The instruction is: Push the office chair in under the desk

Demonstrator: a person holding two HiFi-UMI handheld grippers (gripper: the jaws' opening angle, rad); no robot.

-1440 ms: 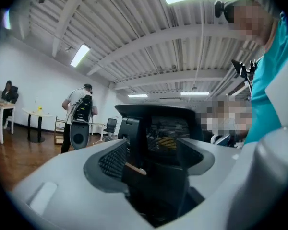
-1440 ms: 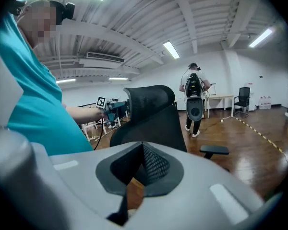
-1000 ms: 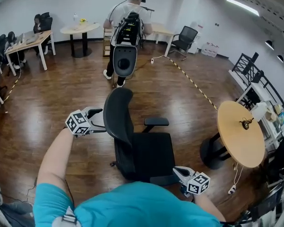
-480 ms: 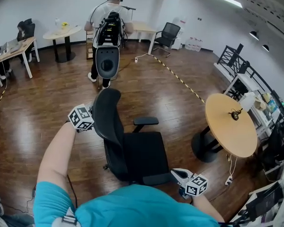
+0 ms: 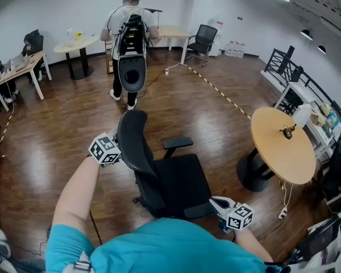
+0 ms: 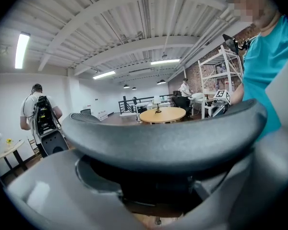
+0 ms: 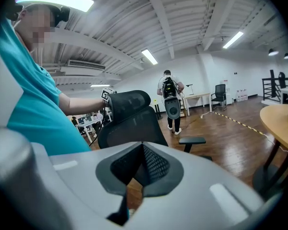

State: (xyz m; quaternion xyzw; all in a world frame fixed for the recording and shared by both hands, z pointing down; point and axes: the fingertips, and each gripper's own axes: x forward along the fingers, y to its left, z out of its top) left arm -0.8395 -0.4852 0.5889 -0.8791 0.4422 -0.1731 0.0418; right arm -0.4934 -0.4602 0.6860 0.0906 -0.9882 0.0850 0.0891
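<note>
A black mesh office chair (image 5: 170, 181) stands on the wood floor just in front of me, its seat turned to the right. My left gripper (image 5: 118, 148) is at the left side of the chair's headrest (image 5: 131, 131). In the left gripper view the headrest (image 6: 163, 138) spans the space between the jaws, which close on it. My right gripper (image 5: 217, 202) is shut and holds nothing, low beside the chair's near armrest (image 5: 196, 211). The right gripper view looks past the shut jaws at the backrest (image 7: 129, 123). A round wooden table (image 5: 281, 152) stands to the right.
A person with a backpack device (image 5: 131, 50) stands farther back. Yellow-black tape (image 5: 221, 92) runs across the floor. Desks (image 5: 23, 64), a round table (image 5: 74, 43) and another chair (image 5: 203, 38) line the far wall. Shelving and railings (image 5: 307, 104) stand at right.
My left gripper has moved from beside the backrest onto the headrest, its fingers now hidden behind it. The right gripper has stayed low by the near armrest.
</note>
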